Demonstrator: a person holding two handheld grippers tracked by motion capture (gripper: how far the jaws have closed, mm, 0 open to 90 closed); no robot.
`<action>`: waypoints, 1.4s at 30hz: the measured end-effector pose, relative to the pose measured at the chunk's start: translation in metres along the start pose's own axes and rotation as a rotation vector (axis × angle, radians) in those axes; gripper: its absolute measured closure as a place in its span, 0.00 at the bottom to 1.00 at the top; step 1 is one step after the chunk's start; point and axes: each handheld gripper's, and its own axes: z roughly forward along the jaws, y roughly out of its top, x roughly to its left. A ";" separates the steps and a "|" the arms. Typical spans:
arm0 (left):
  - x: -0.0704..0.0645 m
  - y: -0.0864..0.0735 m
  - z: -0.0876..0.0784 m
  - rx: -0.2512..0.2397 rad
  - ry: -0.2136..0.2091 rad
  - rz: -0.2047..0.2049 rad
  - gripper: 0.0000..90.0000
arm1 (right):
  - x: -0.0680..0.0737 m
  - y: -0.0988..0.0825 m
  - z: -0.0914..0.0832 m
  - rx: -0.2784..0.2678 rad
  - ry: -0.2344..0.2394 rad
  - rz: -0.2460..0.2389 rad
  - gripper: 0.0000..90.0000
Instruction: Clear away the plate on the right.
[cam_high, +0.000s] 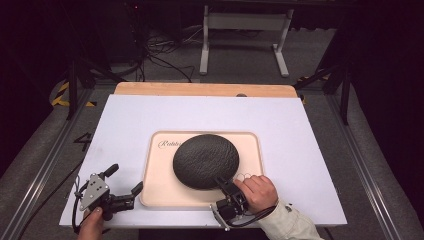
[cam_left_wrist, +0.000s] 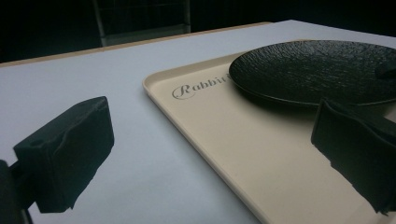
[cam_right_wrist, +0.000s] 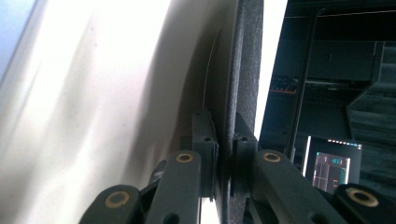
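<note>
right gripper (cam_high: 223, 184): jaws are clenched on the near rim of a round black textured plate (cam_high: 206, 160); in the right gripper view the rim (cam_right_wrist: 229, 140) is seen edge-on, pinched between the two jaws. the plate is carried over a cream tray (cam_high: 155, 185) lettered "rabbit", which lies directly under and ahead of this gripper on a white table (cam_high: 300, 150).

left gripper (cam_high: 124, 181): jaws are spread wide and nothing is held. one jaw is set above the bare table, the other above the tray's near-left corner. the plate is seen ahead of this gripper, well apart from it.
</note>
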 end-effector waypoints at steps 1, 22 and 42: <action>0.000 0.000 0.000 0.001 0.000 0.000 0.00 | 0.001 0.000 0.000 0.002 0.003 -0.001 0.94; 0.000 0.000 0.001 0.008 -0.008 -0.001 0.00 | 0.013 -0.005 0.005 0.018 0.045 -0.006 0.88; 0.001 0.001 0.001 0.014 -0.014 0.000 0.00 | 0.006 -0.003 -0.013 -0.031 0.039 0.019 0.69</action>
